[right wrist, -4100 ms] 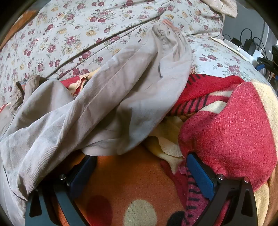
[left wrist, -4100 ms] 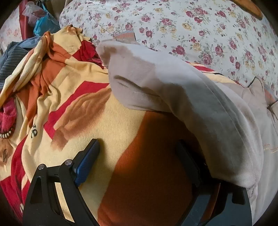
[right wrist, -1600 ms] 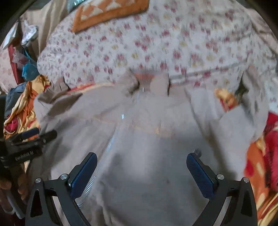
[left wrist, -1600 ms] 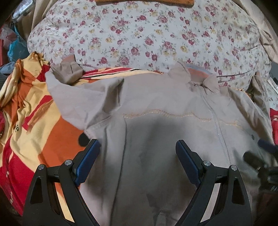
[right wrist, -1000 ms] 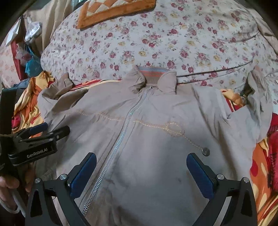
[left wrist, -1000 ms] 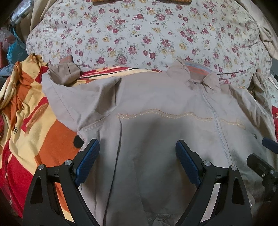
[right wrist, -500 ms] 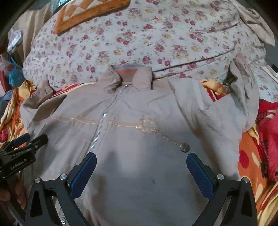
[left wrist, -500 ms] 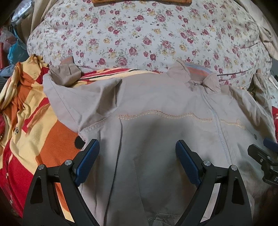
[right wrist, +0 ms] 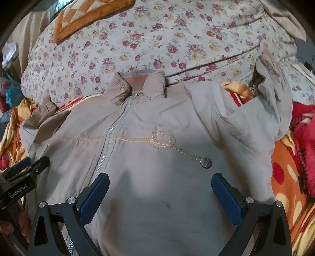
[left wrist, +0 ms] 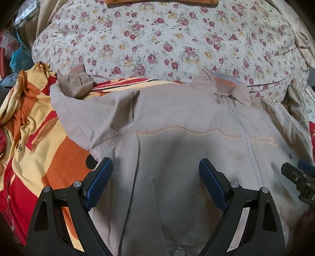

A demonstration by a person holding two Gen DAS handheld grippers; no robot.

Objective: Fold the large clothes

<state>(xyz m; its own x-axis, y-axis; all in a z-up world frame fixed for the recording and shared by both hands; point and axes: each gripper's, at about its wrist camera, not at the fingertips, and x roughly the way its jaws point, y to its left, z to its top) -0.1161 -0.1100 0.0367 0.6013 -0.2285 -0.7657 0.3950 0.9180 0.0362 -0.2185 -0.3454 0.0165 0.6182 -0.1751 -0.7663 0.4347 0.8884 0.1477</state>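
Observation:
A beige zip-up jacket (left wrist: pixel 177 118) lies spread front-up on the bed, collar toward the far side; it also shows in the right wrist view (right wrist: pixel 157 128). Its left sleeve (left wrist: pixel 78 92) is folded over near the far left and its right sleeve (right wrist: pixel 273 94) bunches up at the far right. My left gripper (left wrist: pixel 155 177) is open and empty above the jacket's left half. My right gripper (right wrist: pixel 160 189) is open and empty above the right half, near a snap button (right wrist: pixel 206 163). Each gripper shows at the edge of the other's view.
The jacket rests on an orange, red and yellow blanket (left wrist: pixel 39 137), also seen at the right (right wrist: pixel 291 173). A floral quilt (left wrist: pixel 167 39) lies beyond the collar, with an orange cushion (right wrist: pixel 82 13) on it. Bags (left wrist: pixel 17 57) sit far left.
The jacket was spread flat from a bunched heap. In the last second the right gripper shifted right over the jacket's right half; the left gripper barely moved.

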